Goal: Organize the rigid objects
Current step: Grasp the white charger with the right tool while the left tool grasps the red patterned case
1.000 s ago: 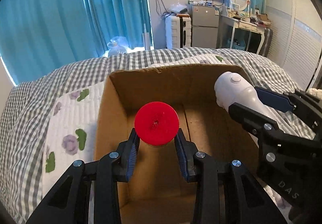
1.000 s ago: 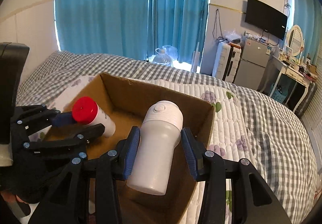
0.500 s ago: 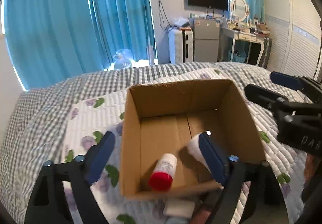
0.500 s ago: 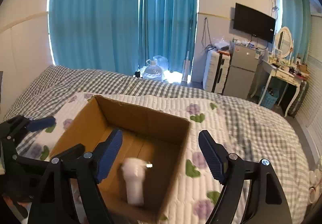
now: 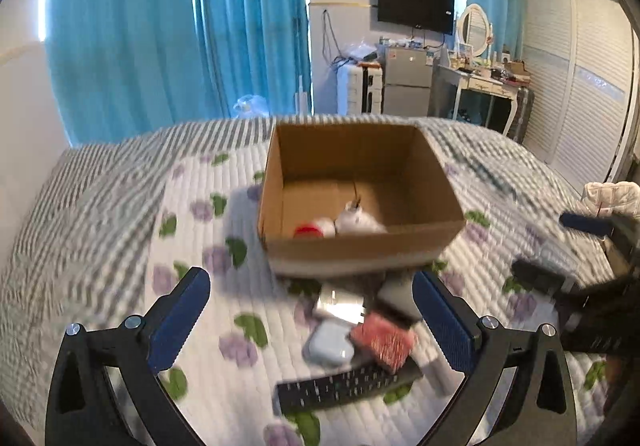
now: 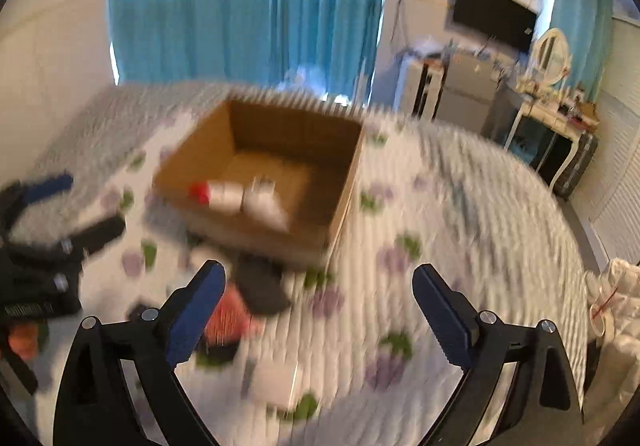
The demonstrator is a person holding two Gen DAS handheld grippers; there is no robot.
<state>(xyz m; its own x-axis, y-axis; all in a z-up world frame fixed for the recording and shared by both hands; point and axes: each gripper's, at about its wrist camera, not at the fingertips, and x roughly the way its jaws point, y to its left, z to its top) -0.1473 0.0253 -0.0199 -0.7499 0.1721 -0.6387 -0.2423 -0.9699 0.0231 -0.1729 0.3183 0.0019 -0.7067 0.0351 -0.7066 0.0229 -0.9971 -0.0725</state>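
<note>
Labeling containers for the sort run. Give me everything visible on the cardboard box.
The cardboard box is plain brown corrugated card, square, open-topped with no flaps showing. It sits upright on the quilted floral bedspread, beyond a cluster of small items. Inside, on the floor near the front wall, lie a red-capped bottle and a white bottle, side by side. Neither tool touches the box. Motion blur hides any print or tape.

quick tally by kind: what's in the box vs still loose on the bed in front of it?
In the cardboard box:
red-capped bottle: 1
white bottle: 1

Loose on the quilt, left wrist view, blurred:
black remote: 1
white earbud-style case: 1
red textured block: 1
other items, kind unclear: at least 2

Total: 7 or more.
</note>
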